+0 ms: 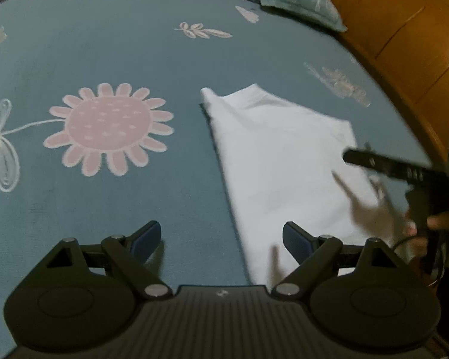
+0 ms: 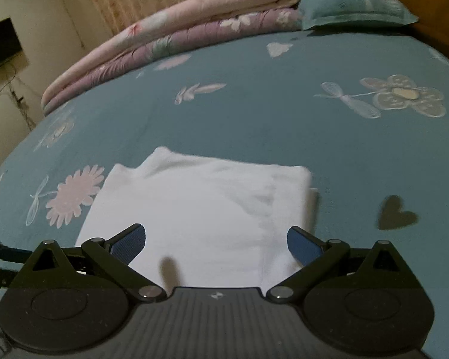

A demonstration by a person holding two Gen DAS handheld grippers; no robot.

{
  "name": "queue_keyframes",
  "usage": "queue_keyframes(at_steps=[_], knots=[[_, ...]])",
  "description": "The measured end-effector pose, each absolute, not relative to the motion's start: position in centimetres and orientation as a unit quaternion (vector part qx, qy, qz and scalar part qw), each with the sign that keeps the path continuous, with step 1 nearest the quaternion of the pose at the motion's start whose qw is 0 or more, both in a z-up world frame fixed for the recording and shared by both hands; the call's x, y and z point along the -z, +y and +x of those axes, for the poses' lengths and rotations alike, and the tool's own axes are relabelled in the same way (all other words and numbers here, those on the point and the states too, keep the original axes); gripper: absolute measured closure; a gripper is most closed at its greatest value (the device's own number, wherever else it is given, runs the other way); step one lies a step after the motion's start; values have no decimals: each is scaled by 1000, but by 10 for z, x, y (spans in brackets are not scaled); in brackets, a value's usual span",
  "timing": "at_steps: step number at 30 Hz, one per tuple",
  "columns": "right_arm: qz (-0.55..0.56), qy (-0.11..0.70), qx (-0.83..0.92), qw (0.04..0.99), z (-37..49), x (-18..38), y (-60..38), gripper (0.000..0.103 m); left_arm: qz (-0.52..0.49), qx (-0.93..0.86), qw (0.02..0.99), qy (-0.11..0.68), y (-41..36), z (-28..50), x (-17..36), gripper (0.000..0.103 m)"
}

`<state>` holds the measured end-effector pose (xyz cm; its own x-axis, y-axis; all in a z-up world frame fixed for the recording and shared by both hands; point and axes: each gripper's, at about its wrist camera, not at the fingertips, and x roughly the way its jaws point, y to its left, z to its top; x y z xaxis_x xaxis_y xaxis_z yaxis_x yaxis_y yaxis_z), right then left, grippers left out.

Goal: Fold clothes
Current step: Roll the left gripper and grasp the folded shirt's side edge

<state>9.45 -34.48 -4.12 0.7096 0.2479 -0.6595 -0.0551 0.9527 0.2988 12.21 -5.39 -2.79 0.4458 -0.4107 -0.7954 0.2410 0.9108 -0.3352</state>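
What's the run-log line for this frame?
stage: fold clothes | left gripper: open, empty | right gripper: open, empty | white garment: folded, flat on bedsheet

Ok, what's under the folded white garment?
The white garment lies flat on the teal floral bedsheet. Sheet shows all around it; whatever is beneath its layers is covered.

Teal flowered bed (image 2: 254,113). Directly on it: folded white shirt (image 2: 200,209) just ahead of the right gripper, quilt (image 2: 164,42) and pillow (image 2: 353,3) far beyond.
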Motion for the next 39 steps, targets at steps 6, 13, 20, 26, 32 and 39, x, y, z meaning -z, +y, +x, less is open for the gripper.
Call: queue_keyframes(at_steps=[6, 13, 20, 26, 32, 39], knots=[[193, 403, -75, 891, 65, 56, -379, 0, -140, 238, 828, 489, -63, 131, 35, 15], [267, 404, -114, 867, 52, 69, -396, 0, -192, 255, 797, 512, -63, 139, 56, 15], [263, 408, -128, 865, 67, 72, -392, 0, -263, 289, 769, 506, -56, 154, 70, 10], [298, 397, -137, 857, 81, 78, -400, 0, -293, 319, 747, 504, -65, 181, 79, 6], [361, 396, -168, 828, 113, 87, -413, 0, -294, 325, 746, 501, -77, 198, 80, 5], [365, 405, -188, 817, 115, 88, -409, 0, -309, 324, 744, 496, -73, 190, 83, 3]])
